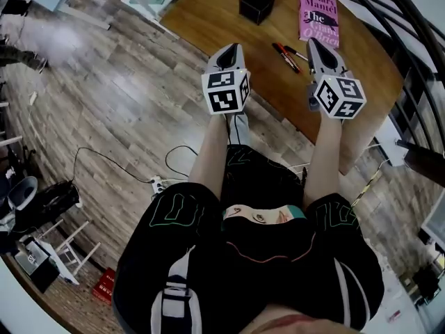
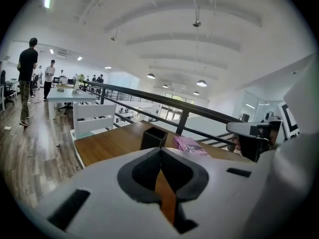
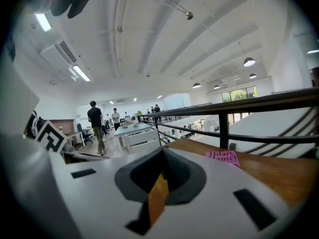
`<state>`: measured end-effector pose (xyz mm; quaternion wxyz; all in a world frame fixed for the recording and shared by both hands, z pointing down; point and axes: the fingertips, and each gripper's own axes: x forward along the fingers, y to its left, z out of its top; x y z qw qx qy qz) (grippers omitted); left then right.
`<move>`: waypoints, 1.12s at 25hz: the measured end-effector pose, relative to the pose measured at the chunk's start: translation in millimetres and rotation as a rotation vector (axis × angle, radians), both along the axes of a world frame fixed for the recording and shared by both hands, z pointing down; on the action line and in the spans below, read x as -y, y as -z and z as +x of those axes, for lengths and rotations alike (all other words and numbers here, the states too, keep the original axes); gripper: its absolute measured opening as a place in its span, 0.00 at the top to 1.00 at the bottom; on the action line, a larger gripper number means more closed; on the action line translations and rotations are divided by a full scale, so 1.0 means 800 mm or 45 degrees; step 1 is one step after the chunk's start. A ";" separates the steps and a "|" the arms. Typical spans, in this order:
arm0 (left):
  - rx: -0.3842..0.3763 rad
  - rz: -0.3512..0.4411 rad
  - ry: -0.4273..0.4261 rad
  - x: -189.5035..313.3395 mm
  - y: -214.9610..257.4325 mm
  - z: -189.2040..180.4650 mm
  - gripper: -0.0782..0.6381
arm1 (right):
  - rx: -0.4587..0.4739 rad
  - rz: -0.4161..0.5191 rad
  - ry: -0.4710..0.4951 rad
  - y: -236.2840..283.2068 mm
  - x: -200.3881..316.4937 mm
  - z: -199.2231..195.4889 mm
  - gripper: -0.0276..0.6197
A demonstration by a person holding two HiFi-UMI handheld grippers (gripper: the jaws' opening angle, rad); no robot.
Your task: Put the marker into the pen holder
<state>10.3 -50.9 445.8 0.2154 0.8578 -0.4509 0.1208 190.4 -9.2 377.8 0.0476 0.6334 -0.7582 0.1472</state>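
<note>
Markers (image 1: 286,57), one of them red, lie on the round wooden table (image 1: 208,12) between my two grippers. The black square pen holder (image 1: 256,4) stands farther back; it also shows in the left gripper view (image 2: 153,138). My left gripper (image 1: 229,50) hovers left of the markers with its jaws together and nothing in them (image 2: 160,154). My right gripper (image 1: 316,44) hovers just right of the markers, also shut and empty (image 3: 162,153). Neither gripper view shows the markers.
A pink book (image 1: 320,16) lies at the table's back right, next to a black railing (image 1: 389,5); both gripper views show the book (image 2: 192,146) (image 3: 222,157). White desks and people (image 2: 26,78) stand far off on the wooden floor. A cable (image 1: 118,162) runs across the floor.
</note>
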 end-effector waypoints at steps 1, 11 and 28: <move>0.001 -0.011 -0.016 0.008 -0.005 0.009 0.88 | -0.004 -0.014 -0.012 -0.005 0.006 0.007 0.95; 0.041 -0.110 -0.214 0.073 -0.045 0.088 0.88 | -0.008 -0.112 -0.130 -0.037 0.067 0.062 0.95; 0.000 -0.311 -0.064 0.115 -0.120 0.081 0.88 | -0.282 -0.552 0.307 -0.168 0.091 0.012 0.95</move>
